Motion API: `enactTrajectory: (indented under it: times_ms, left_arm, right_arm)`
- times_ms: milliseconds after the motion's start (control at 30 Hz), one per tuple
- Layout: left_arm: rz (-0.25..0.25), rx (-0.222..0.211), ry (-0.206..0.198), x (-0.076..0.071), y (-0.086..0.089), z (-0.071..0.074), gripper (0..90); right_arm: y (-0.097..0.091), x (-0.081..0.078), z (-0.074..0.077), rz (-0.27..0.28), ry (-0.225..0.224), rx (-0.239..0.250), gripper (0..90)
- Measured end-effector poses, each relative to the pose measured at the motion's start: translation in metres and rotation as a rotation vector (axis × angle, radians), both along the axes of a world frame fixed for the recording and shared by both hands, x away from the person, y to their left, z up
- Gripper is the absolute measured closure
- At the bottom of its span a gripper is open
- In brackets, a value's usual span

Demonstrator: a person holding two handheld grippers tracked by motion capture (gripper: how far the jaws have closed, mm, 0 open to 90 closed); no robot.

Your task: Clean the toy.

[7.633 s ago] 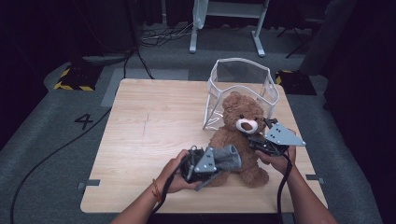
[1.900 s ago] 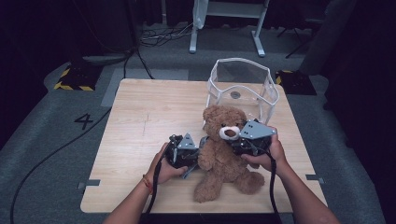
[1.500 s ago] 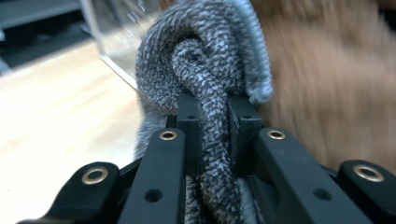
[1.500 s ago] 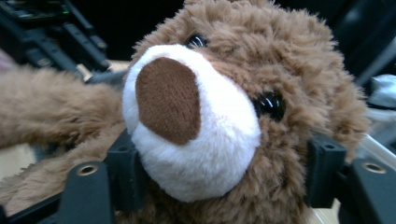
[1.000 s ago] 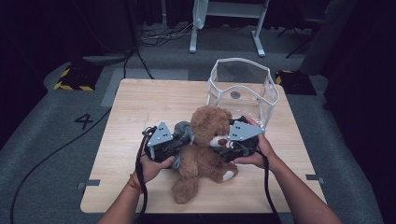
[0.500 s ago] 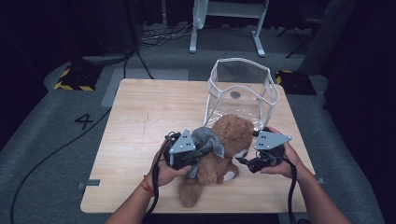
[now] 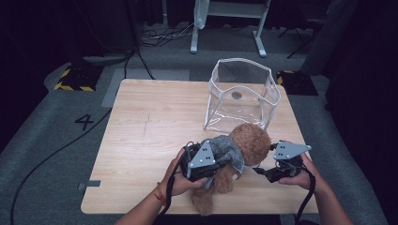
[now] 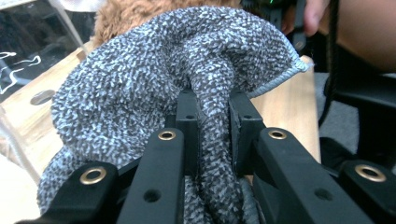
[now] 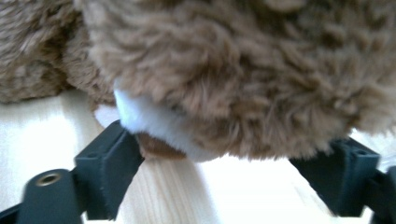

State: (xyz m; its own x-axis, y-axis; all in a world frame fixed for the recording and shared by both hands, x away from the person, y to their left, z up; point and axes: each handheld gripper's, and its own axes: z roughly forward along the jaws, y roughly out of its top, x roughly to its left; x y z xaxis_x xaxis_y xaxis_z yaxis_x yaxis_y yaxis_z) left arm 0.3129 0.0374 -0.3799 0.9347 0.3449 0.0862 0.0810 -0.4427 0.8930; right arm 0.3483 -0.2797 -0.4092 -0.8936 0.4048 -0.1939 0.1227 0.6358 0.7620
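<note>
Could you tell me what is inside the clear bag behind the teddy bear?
Through the clear bag's walls only bare table and a round grey spot on its floor show. The teddy bear in front covers the bag's lower front edge, so that strip cannot be checked.

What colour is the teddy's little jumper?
The jumper is speckled grey and white knit, clearest in the left gripper view.

One wooden table stands on the grey floor. On it is one brown teddy bear, wearing one speckled grey knitted garment, and one clear plastic bag with white edging, standing open. There are two hand-held grippers: the left gripper and the right gripper, each topped by one grey three-cornered plate, so two plates. Two forearms come in from the bottom. One painted numeral "4" marks the floor.
</note>
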Motion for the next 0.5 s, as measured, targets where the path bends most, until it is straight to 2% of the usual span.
enactTrajectory:
  times_ms: [100,167,200,333,367,400,433,500]
  left_arm:
    - [-0.006,-0.032,0.04,0.003,0.005,0.001,77.6]
    - [-0.007,-0.008,0.042,0.003,0.004,-0.001,77.7]
    - [-0.02,0.001,0.06,0.002,0.001,-0.005,77.5]
    - [-0.057,-0.002,0.087,0.001,-0.004,-0.01,77.6]
    - [-0.063,0.005,0.087,0.001,-0.007,-0.011,77.7]
    - [-0.06,0.015,0.08,-0.001,-0.012,-0.012,77.7]
    - [-0.062,0.031,0.069,-0.002,-0.016,-0.013,77.8]
    - [-0.061,0.064,0.049,-0.007,-0.027,-0.017,77.9]
  right_arm:
    - [-0.005,-0.001,-0.005,0.004,0.01,0.003,24.3]
    - [-0.012,-0.001,-0.011,-0.008,0.02,-0.015,24.9]
    - [-0.022,-0.001,-0.016,-0.041,0.035,-0.025,24.2]
    - [-0.037,0.002,-0.018,-0.09,0.045,0.002,24.7]
    - [-0.045,0.003,-0.016,-0.115,0.04,0.029,24.8]
    - [-0.045,0.003,-0.016,-0.115,0.04,0.029,24.8]
    - [-0.051,0.003,-0.011,-0.135,0.014,0.033,24.6]
    - [-0.053,0.003,-0.008,-0.139,0.004,0.041,24.3]
